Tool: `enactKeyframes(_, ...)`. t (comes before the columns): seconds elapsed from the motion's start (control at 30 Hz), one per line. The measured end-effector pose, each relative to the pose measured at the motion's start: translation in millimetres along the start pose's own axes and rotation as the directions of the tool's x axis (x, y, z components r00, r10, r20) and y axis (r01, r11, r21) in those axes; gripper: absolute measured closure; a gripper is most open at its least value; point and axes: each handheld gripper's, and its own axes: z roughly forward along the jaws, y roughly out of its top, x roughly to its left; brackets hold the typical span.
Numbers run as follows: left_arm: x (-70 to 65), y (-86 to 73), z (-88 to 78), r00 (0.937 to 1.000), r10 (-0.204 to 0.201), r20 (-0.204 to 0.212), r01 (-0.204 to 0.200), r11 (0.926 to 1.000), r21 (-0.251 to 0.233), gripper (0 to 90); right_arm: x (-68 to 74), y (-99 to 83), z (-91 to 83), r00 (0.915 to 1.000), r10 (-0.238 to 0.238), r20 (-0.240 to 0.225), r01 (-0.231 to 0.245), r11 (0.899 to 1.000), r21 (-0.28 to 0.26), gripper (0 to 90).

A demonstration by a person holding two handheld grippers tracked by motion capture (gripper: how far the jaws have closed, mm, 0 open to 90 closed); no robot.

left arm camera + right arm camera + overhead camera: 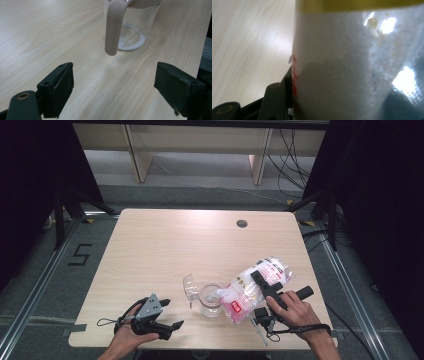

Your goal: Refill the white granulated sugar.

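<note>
The step in hand looks like pouring: the right gripper (266, 292) is clamped on a plastic bag (257, 287) of white grains, tilted so that its mouth reaches over the rim of the clear jug (210, 301) near the front of the worktop (165, 245). In the right gripper view the bag (352, 65) presses against the jaw at the left, with a yellow band across its top and red print down one edge. In the left gripper view a thin layer of white grains lies on the bottom of the jug (130, 27), so I judge the pour to be at an early stage. A clear lid (190, 287) lies on the worktop just left of the jug. The left gripper (167, 315) rests further left of the jug, well apart from it, its jaws spread wide with nothing between them, pointed at the jug's handle (113, 27). The next move probably calls for raising the bag's far end higher while keeping its mouth inside the rim, so nothing spills; the left gripper could steady the jug by its handle.
</note>
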Motion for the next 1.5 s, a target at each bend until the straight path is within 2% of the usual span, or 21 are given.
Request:
enactKeyframes(0.33, -0.4, -0.2, 0.5, 1.0000, -0.004, 0.007, 0.004, 1.0000, -0.007, 15.5, 0.0, 0.1, -0.7, 1.0000, 0.002, -0.001, -0.002, 1.000, 0.003, 47.2)
enactKeyframes(0.4, -0.4, -0.2, 0.4, 1.0000, -0.003, 0.008, 0.003, 1.0000, -0.006, 15.5, -1.6, 0.2, -0.8, 0.9999, -0.011, -0.001, 0.011, 1.000, 0.000, 47.2)
enactKeyframes(0.43, -0.5, -0.2, 0.4, 1.0000, -0.003, 0.007, 0.003, 1.0000, -0.007, 15.5, -0.6, -0.1, -0.9, 1.0000, 0.001, -0.004, -0.001, 1.000, 0.002, 47.3)
enactKeyframes(0.47, -0.5, -0.2, 0.4, 1.0000, -0.004, 0.007, 0.004, 1.0000, -0.007, 15.5, -2.0, -0.1, -1.0, 1.0000, -0.009, 0.001, 0.009, 1.000, -0.002, 47.3)
enactKeyframes(0.6, -0.5, -0.2, 0.4, 1.0000, -0.003, 0.007, 0.003, 1.0000, -0.007, 15.5, -0.8, -0.7, -1.2, 1.0000, 0.008, -0.001, -0.008, 1.000, 0.004, 47.4)
enactKeyframes(0.77, -0.5, -0.2, 0.4, 1.0000, -0.003, 0.007, 0.003, 1.0000, -0.007, 15.5, -1.2, -1.2, -1.9, 1.0000, 0.007, -0.003, -0.007, 1.000, 0.005, 47.6)
enactKeyframes(0.8, -0.5, -0.1, 0.4, 1.0000, -0.003, 0.007, 0.003, 1.0000, -0.007, 15.5, -1.4, -1.2, -2.1, 1.0000, 0.005, -0.006, -0.005, 1.000, 0.008, 47.6)
enactKeyframes(0.83, -0.5, -0.1, 0.4, 1.0000, -0.004, 0.007, 0.004, 1.0000, -0.008, 15.5, -3.8, -1.0, -0.7, 0.9997, -0.026, 0.004, 0.026, 1.000, -0.013, 47.6)
enactKeyframes(0.93, -0.6, -0.1, 0.3, 1.0000, -0.003, 0.007, 0.003, 1.0000, -0.007, 15.5, -2.8, -1.5, -0.3, 0.9995, -0.027, 0.015, 0.028, 1.000, -0.015, 47.7)
enactKeyframes(1.03, 0.0, -0.1, 0.1, 1.0000, 0.001, 0.003, -0.001, 1.0000, -0.003, 15.5, -1.5, -1.9, -1.6, 0.9999, -0.003, 0.011, 0.003, 1.000, -0.001, 47.8)
enactKeyframes(1.07, -0.5, -0.1, 0.4, 1.0000, -0.004, 0.007, 0.004, 1.0000, -0.008, 15.5, -3.6, -1.7, -0.7, 0.9995, -0.028, 0.013, 0.028, 0.999, -0.015, 47.9)
enactKeyframes(1.1, -0.5, -0.2, 0.3, 1.0000, -0.003, 0.006, 0.003, 1.0000, -0.007, 15.5, -4.1, -1.3, -1.2, 0.9996, -0.029, 0.003, 0.029, 1.000, -0.008, 47.9)
enactKeyframes(1.23, -0.1, 0.0, -0.1, 1.0000, 0.000, 0.001, 0.000, 1.0000, -0.004, 15.5, -1.4, -2.0, -1.6, 0.9999, 0.008, 0.007, -0.008, 1.000, -0.006, 48.0)
enactKeyframes(1.27, -0.2, 0.1, -0.3, 1.0000, 0.001, -0.002, -0.001, 1.0000, -0.001, 15.5, -4.4, -1.9, -1.4, 0.9996, -0.027, 0.010, 0.027, 1.000, -0.014, 48.0)
enactKeyframes(1.33, -0.4, -0.2, 0.3, 1.0000, -0.004, 0.005, 0.004, 1.0000, -0.007, 15.5, -2.6, -2.1, -2.9, 0.9999, -0.008, -0.007, 0.008, 1.000, 0.011, 48.1)
enactKeyframes(1.47, -0.4, -0.2, 0.4, 1.0000, -0.003, 0.007, 0.003, 1.0000, -0.007, 15.5, -2.2, -2.8, -2.6, 1.0000, -0.005, 0.005, 0.005, 1.000, 0.005, 48.2)
enactKeyframes(1.5, -0.4, -0.2, 0.4, 1.0000, -0.003, 0.007, 0.003, 1.0000, -0.007, 15.5, -2.5, -2.6, -2.3, 0.9998, -0.018, 0.005, 0.018, 1.000, 0.001, 48.2)
